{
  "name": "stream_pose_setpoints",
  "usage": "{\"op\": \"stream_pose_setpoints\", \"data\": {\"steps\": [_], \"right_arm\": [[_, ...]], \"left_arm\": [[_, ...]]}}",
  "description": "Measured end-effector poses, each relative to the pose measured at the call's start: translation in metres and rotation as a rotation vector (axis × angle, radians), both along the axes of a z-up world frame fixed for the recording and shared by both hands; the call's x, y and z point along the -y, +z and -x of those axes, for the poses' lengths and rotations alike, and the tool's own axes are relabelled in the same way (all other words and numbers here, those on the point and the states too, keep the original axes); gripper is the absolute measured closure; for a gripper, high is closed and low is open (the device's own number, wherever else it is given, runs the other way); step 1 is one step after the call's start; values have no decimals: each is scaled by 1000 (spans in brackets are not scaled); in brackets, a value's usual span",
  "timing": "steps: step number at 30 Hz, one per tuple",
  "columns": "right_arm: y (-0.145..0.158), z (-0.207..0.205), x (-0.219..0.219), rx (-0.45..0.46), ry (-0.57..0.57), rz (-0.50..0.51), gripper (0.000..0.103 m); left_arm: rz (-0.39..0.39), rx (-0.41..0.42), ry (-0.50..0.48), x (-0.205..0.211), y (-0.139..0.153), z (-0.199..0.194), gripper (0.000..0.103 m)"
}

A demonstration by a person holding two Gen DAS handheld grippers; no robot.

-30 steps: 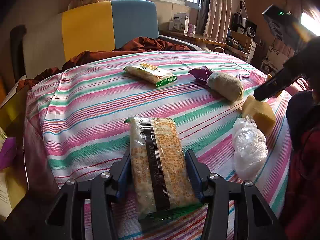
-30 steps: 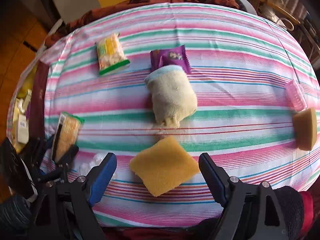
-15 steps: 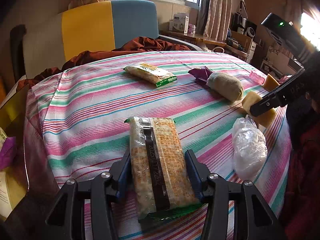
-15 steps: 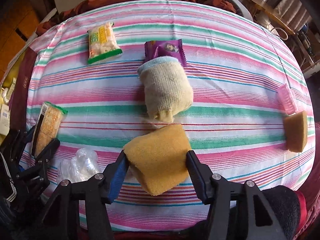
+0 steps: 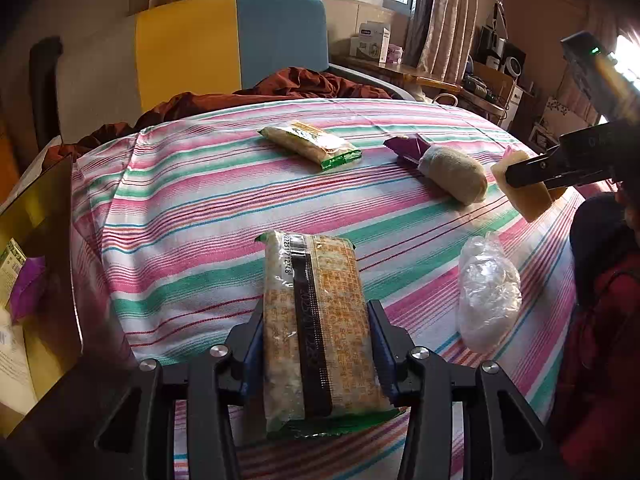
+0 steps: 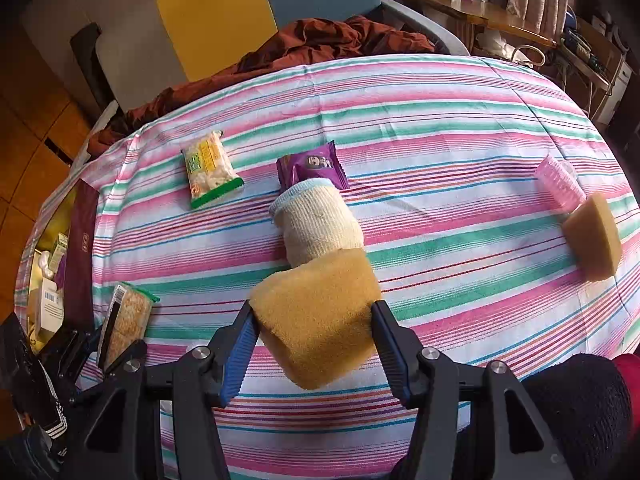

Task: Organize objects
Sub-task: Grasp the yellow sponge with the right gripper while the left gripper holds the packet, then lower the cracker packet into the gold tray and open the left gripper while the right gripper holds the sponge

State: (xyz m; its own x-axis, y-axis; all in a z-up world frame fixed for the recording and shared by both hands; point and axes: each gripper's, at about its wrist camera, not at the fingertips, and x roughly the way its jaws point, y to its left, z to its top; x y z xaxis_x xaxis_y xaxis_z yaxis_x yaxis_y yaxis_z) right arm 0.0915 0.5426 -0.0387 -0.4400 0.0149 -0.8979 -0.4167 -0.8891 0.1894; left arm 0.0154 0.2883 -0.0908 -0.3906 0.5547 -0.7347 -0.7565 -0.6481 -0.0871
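Yellow sponge [image 6: 316, 312] sits squeezed between the two blue pads of the right gripper [image 6: 314, 344]. Its jaws have just been closing on it, and the sponge hangs in the air above the striped tablecloth [image 6: 440, 128], near the front edge of the table. In the left wrist view the same sponge [image 5: 524, 196] shows by the right edge, off the cloth.

A long snack packet [image 5: 316, 332] with a dark strip down its middle is pinched by the left gripper [image 5: 318, 344]. Its jaws have just been closing too, and both pads press on the packet's sides. It is at the front left corner of the table.

A rolled cream sock [image 6: 316, 226] lies in the middle of the table, touching a purple wrapper [image 6: 312, 166] behind it. A green-edged snack bag [image 6: 210, 168] lies near the back left. A second sponge [image 6: 592, 236] and a pink roller [image 6: 558, 184] lie touching near the right edge. A clear plastic bag [image 5: 488, 300] lies by the front edge.
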Motion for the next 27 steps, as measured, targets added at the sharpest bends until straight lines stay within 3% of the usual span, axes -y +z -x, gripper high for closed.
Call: {"op": "stream_pose_setpoints", "data": {"steps": [11, 20, 27], "right_arm": [[3, -1, -1, -22, -31, -12, 46], [2, -1, 0, -14, -38, -28, 46], [3, -1, 0, -5, -46, -44, 46]], "left_arm": [[-108, -40, 72, 44, 58, 5, 56], [-199, -34, 367, 143, 96, 62, 56], [-155, -49, 568, 213, 89, 102, 56]]}}
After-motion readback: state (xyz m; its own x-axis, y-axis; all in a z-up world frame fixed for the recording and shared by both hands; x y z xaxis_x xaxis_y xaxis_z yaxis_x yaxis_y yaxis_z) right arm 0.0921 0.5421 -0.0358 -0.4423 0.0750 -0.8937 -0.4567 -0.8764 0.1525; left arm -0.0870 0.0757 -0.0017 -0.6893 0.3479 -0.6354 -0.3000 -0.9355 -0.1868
